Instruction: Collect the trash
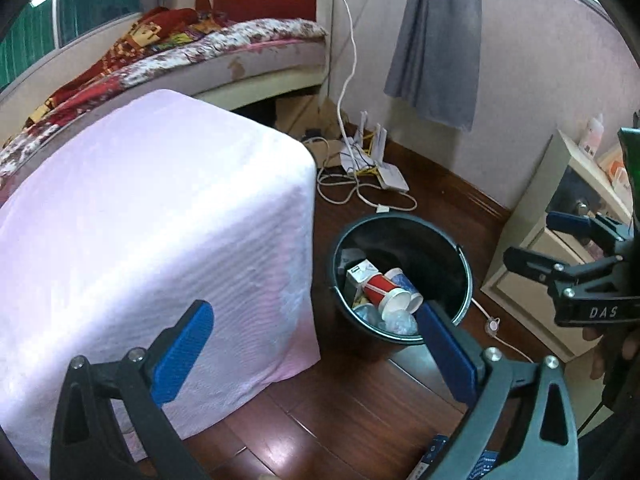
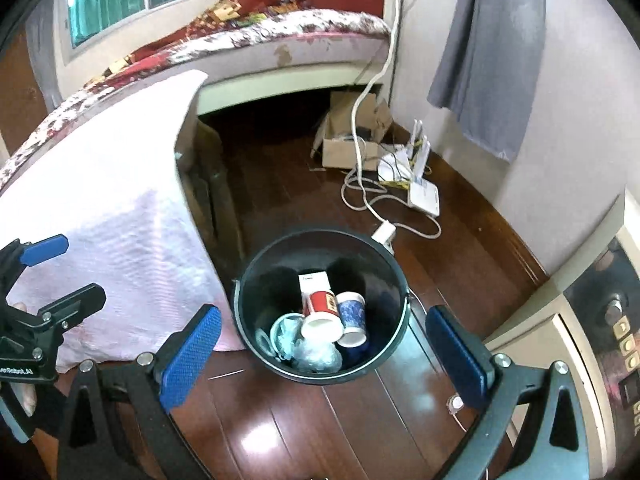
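Dark red wooden floor [image 2: 304,412] runs through this bedroom, and on it stands one black bucket [image 2: 248,312] that holds the trash. Inside lie two paper cups on their sides, mouths toward the cameras: a red cup [image 2: 322,314] and a blue cup [image 2: 353,318], touching each other. Behind them leans one white carton [image 2: 314,280]. In front of the cups sits crumpled clear plastic [image 2: 316,354], with a pale ring-shaped piece just left of it; what that piece is cannot be told.

Both grippers hang above the floor near the bucket, angled down. The left gripper [image 1: 316,344] has its blue pads spread wide with nothing between them; its right pad overlaps the bucket's near rim in the left view. The right gripper [image 2: 324,354] is likewise spread wide and holds nothing, the bucket showing between its pads. Each gripper shows at the edge of the other's view.

Just left of the bucket stands one box-like piece under a pink cloth [image 1: 152,216], its corner close to the rim. Behind that lies a bed [image 1: 248,52] with a floral cover. On the floor beyond the bucket lie white cables [image 2: 372,196], one white router [image 2: 424,200] and one open cardboard box [image 2: 348,148]. A grey cloth [image 2: 492,52] hangs on the wall. To the right stands a cream cabinet [image 2: 532,336] close beside the bucket.
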Action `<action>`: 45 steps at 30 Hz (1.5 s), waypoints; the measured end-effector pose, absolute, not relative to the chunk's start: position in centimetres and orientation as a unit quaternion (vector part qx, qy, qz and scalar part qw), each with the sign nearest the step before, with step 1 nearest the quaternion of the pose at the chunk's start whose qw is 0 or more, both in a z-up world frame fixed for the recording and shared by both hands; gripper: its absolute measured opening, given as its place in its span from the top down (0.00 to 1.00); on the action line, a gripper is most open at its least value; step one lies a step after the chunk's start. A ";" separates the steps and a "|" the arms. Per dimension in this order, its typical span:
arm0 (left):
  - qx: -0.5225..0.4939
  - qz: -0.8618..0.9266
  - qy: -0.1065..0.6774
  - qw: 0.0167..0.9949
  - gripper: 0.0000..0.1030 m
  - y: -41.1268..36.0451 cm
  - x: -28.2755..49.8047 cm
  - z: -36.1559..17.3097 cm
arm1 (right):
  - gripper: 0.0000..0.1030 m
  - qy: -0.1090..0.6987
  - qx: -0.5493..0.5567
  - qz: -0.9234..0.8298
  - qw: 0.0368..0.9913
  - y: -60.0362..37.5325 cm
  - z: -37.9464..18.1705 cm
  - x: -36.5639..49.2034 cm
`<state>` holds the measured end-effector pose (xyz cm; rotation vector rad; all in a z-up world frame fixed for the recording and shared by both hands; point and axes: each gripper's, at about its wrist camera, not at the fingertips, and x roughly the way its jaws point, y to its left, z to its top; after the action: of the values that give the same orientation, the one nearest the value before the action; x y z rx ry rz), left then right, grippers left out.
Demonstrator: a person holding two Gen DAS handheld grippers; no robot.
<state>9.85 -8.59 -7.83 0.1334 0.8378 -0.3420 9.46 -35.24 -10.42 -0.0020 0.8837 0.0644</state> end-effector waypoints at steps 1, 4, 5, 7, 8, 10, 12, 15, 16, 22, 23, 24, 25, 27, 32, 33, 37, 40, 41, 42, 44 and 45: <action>0.064 -0.163 0.401 0.899 0.01 -8.3 9.5 -7.5 | 0.00 0.424 -0.003 0.033 0.905 -35.0 -10.1 9.3; 0.064 -0.155 0.392 0.905 0.01 -7.4 8.5 -6.6 | 0.00 0.414 -0.011 0.042 0.909 -33.6 -8.9 8.6; 0.064 -0.149 0.389 0.907 0.01 -7.1 8.1 -6.3 | 0.00 0.410 -0.014 0.044 0.911 -33.1 -8.5 8.3; 0.061 -0.139 0.381 0.912 0.01 -6.3 7.3 -5.5 | 0.00 0.400 -0.016 0.048 0.915 -32.3 -7.5 7.6; 0.059 -0.133 0.377 0.915 0.01 -6.0 7.0 -5.1 | 0.00 0.395 -0.012 0.050 0.917 -32.1 -6.9 7.0; 0.057 -0.122 0.367 0.920 0.01 -5.0 5.9 -4.3 | 0.00 0.384 -0.005 0.053 0.922 -31.6 -5.9 6.0; 0.064 -0.112 0.355 0.926 0.01 -4.4 4.7 -3.5 | 0.00 0.365 -0.010 0.054 0.929 -31.0 -4.8 4.6; 0.059 -0.100 0.346 0.931 0.01 -3.3 3.1 -2.6 | 0.00 0.342 -0.023 0.056 0.938 -30.0 -2.9 2.8; 0.056 -0.099 0.343 0.933 0.01 -3.1 2.5 -2.3 | 0.00 0.336 -0.022 0.055 0.940 -29.8 -2.4 2.1; 0.044 -0.079 0.324 0.942 0.01 -1.8 -0.7 -0.7 | 0.00 0.317 -0.014 0.053 0.947 -28.6 0.0 -1.5; 0.039 -0.077 0.319 0.944 0.01 -1.6 -1.0 -0.4 | 0.00 0.314 -0.012 0.051 0.948 -28.5 0.3 -2.1; 0.038 -0.076 0.315 0.945 0.01 -1.5 -1.3 -0.2 | 0.00 0.308 -0.009 0.052 0.950 -28.4 0.7 -2.9; 0.039 -0.072 0.309 0.947 0.01 -1.4 -1.6 0.1 | 0.00 0.304 -0.008 0.053 0.951 -28.3 0.9 -3.4; 0.040 -0.073 0.301 0.950 0.01 -1.3 -2.0 0.6 | 0.00 0.296 -0.010 0.041 0.954 -28.4 1.4 -4.5; 0.048 -0.085 0.276 0.956 0.01 -2.3 -3.4 1.6 | 0.00 0.278 0.005 0.030 0.960 -29.0 2.6 -6.3; 0.050 -0.089 0.275 0.956 0.01 -2.6 -3.7 1.8 | 0.00 0.274 0.011 0.028 0.961 -29.2 3.0 -6.7; 0.057 -0.101 0.270 0.956 0.01 -3.3 -4.7 2.9 | 0.00 0.273 0.036 0.018 0.961 -29.4 4.6 -7.8; 0.056 -0.105 0.263 0.958 0.01 -3.3 -5.1 3.8 | 0.00 0.280 0.043 0.009 0.959 -29.5 5.3 -8.3; 0.058 -0.104 0.262 0.958 0.01 -3.2 -5.1 4.1 | 0.00 0.285 0.045 0.002 0.957 -29.6 5.4 -8.4; 0.059 -0.103 0.261 0.958 0.01 -3.2 -5.1 4.3 | 0.00 0.288 0.044 -0.006 0.956 -29.7 5.5 -8.6; 0.055 -0.105 0.258 0.959 0.01 -3.0 -5.2 4.6 | 0.00 0.289 0.048 -0.013 0.956 -30.0 5.7 -8.8; 0.053 -0.104 0.256 0.960 0.01 -2.9 -5.2 4.8 | 0.00 0.290 0.050 -0.012 0.956 -30.1 5.8 -8.9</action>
<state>-5.25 -2.85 4.84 0.1068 0.5194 -0.2116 -8.86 -30.05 5.75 0.1015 0.5880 -0.0238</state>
